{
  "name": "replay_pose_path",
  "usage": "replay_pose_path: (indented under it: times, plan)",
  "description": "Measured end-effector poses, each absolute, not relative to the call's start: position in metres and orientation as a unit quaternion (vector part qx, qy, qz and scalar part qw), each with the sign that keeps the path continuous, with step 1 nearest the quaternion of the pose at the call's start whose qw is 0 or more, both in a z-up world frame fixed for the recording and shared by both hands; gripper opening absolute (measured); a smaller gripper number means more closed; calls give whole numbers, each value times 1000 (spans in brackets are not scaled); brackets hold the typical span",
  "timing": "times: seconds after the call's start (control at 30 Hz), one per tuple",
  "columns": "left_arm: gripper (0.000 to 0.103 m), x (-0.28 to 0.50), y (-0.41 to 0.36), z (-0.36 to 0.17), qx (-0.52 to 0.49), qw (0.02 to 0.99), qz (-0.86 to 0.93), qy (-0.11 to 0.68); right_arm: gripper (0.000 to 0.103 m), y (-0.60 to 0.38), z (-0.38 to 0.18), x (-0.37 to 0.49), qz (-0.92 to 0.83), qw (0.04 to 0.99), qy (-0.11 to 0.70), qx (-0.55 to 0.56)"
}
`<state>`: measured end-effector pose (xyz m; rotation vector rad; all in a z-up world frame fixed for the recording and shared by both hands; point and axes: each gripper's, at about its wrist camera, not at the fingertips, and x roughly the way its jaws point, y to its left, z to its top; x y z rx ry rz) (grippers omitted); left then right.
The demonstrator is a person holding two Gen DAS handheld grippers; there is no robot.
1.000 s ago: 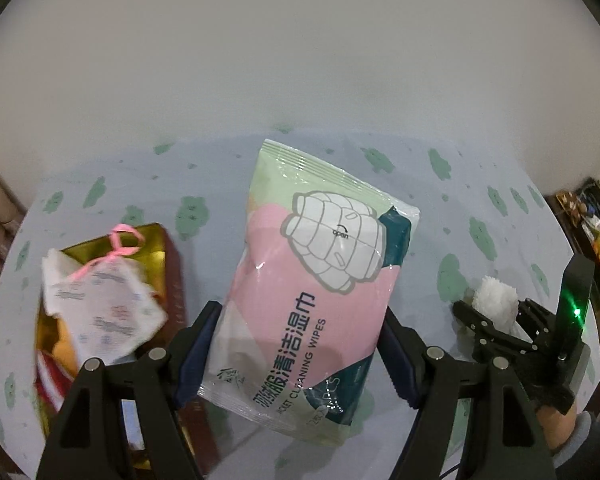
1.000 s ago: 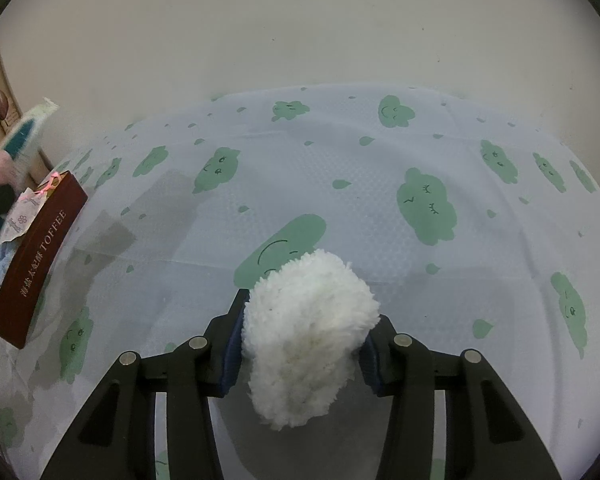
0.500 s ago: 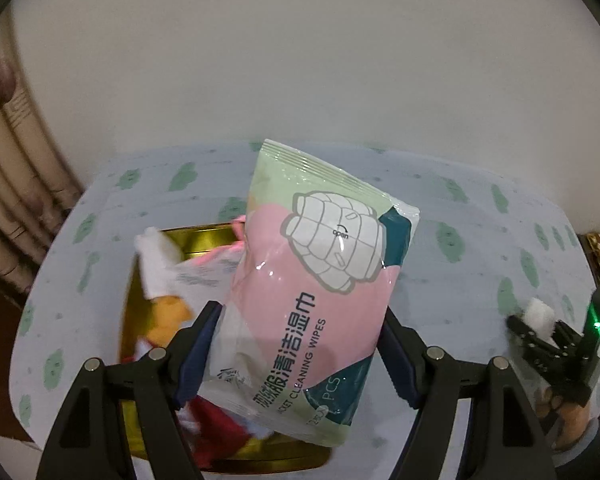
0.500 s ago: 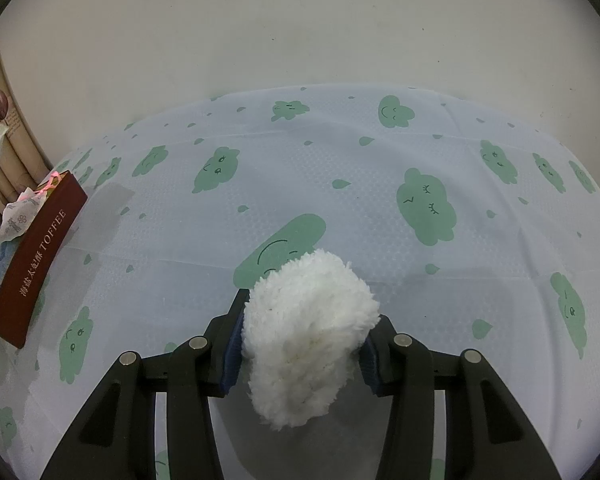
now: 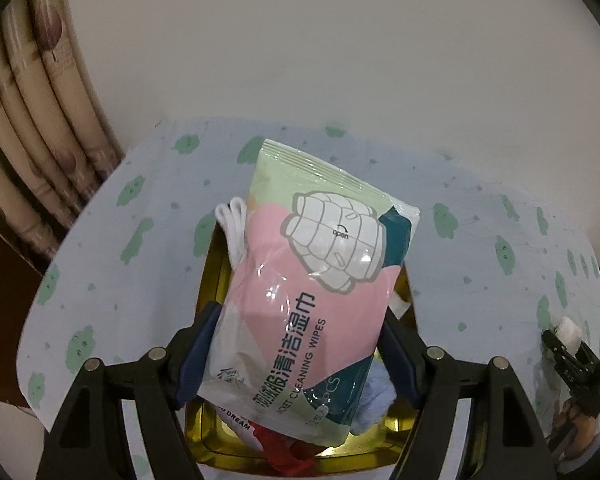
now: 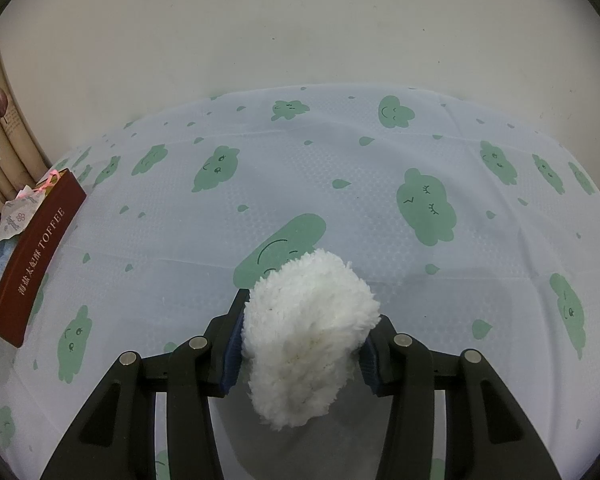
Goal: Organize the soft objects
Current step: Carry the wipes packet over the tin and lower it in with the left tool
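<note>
- The left gripper (image 5: 296, 356) is clamped on a pack of cleaning wipes (image 5: 312, 284), its blue pads pressing the two long sides near the lower end; the jaws stand wide only because the pack is broad
- Gripping across the width leaves the pack's long body sticking out ahead of the fingers, so it can likely be lowered flat rather than end-on
- The pack hangs right above the gold-lined box (image 5: 216, 276), which already holds a white cloth (image 5: 234, 226), a pale blue piece (image 5: 374, 400) and something red (image 5: 284, 450); the box looks fairly full, so the pack would probably have to sit on top of them
- The right gripper (image 6: 298, 346) is closed on a fluffy white pom-pom (image 6: 308, 332), squeezed at its middle so the soft pile bulges out above and below the pads
- It hovers over the cloud-print tablecloth (image 6: 420, 160), well apart from the dark red toffee box (image 6: 36, 256) at the table's left edge, apparently waiting its turn while the wipes go in
- Judged from this, the wipes are about to be dropped into the box and the pom-pom comes after
</note>
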<state>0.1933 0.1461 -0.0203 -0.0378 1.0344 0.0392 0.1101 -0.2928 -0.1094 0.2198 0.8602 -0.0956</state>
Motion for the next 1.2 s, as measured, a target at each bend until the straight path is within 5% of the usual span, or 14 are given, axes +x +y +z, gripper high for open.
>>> replay_pose_path:
  times: [0.47,1.2]
  plan:
    - [78,211,158,-60,-24,855,34,517,45,-293,-110,110,-46,902,416,106]
    - [79,163,142,-8,51,901,38,429,46,-290,-111,111,-53,902,420,90]
